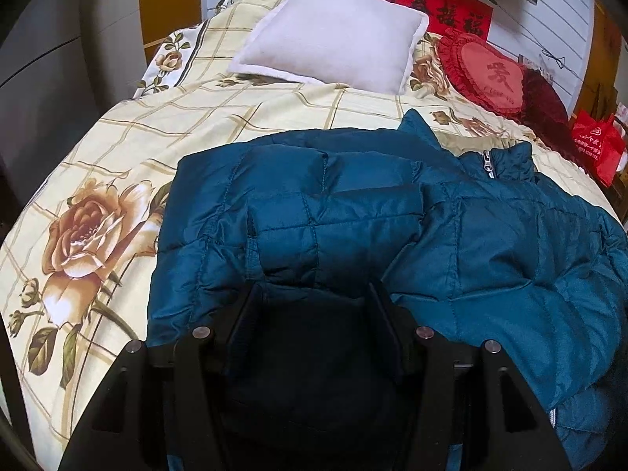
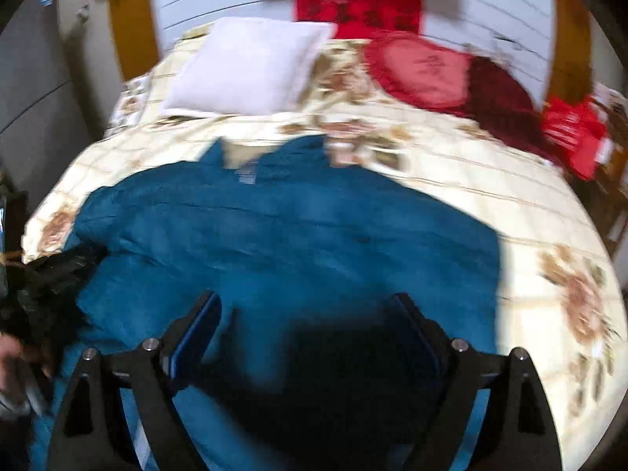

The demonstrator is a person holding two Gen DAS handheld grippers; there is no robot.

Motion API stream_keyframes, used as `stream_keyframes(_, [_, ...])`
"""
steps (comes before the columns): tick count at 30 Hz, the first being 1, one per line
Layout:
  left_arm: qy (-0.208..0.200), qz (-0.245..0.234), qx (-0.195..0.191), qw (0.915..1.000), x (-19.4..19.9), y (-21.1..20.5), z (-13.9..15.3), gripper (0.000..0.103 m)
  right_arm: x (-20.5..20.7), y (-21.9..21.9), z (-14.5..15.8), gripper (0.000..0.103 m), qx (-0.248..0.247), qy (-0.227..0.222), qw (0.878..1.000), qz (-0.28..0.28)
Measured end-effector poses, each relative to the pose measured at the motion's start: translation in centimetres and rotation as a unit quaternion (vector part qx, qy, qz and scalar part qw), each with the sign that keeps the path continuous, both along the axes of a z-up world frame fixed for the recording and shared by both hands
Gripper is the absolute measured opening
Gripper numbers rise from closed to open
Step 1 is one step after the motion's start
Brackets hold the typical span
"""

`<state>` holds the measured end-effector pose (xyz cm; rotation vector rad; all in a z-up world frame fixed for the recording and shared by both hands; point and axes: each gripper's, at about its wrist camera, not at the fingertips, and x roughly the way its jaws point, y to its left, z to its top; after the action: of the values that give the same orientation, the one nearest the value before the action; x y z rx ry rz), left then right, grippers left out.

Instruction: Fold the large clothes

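Bed (image 1: pixel 117 125) under my claws: covered by a cream bedspread (image 1: pixel 219 117) with a tan grid and large brown rose prints. Lying directly on it:

- Blue quilted jacket (image 1: pixel 490 235), spread across the near half, collar and zip towards the head end, one part folded over onto its own body. In the right wrist view it fills the near middle of the bed; picture blurred.
- White pillow (image 1: pixel 333 35), at the head end, left of centre.
- Red heart-shaped cushion (image 1: pixel 486 70), head end, right of the pillow.
- Dark red cushion (image 1: pixel 543 98), touching the heart cushion on its right.

Pillow and cushions lie well apart from the jacket.
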<state>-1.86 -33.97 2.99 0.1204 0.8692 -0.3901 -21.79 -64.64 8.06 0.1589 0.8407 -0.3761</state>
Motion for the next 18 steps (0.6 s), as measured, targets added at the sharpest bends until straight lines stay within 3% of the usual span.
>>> stream_keyframes(4, [-0.001, 0.008, 0.004, 1.0, -0.1, -0.3, 0.0, 0.038, -1.4, -4.1, -3.3, 0.09, -0.016, 0.054, 0.997, -0.046])
stream_keyframes(8, [-0.007, 0.008, 0.016, 0.9998, -0.4, -0.9, -0.1, 0.039, -1.8, -7.2, -6.4, 0.097, 0.077, 0.034, 0.994, -0.069])
stream_keyframes(10, [-0.01, 0.008, 0.021, 0.9997, -0.5, -1.1, -0.1, 0.039, -1.9, -7.7, -6.8, 0.099, 0.092, 0.027, 0.993, -0.074])
stream_keyframes(15, [-0.007, 0.005, 0.011, 0.9999, -0.4, -1.0, -0.2, 0.039, -2.8, -5.6, -4.6, 0.094, 0.04, 0.022, 0.997, -0.065])
stream_keyframes(18, [-0.008, 0.005, 0.011, 0.9999, -0.5, -0.9, -0.2, 0.039, -3.9, -4.1, -1.3, 0.094, 0.015, -0.027, 0.998, -0.06])
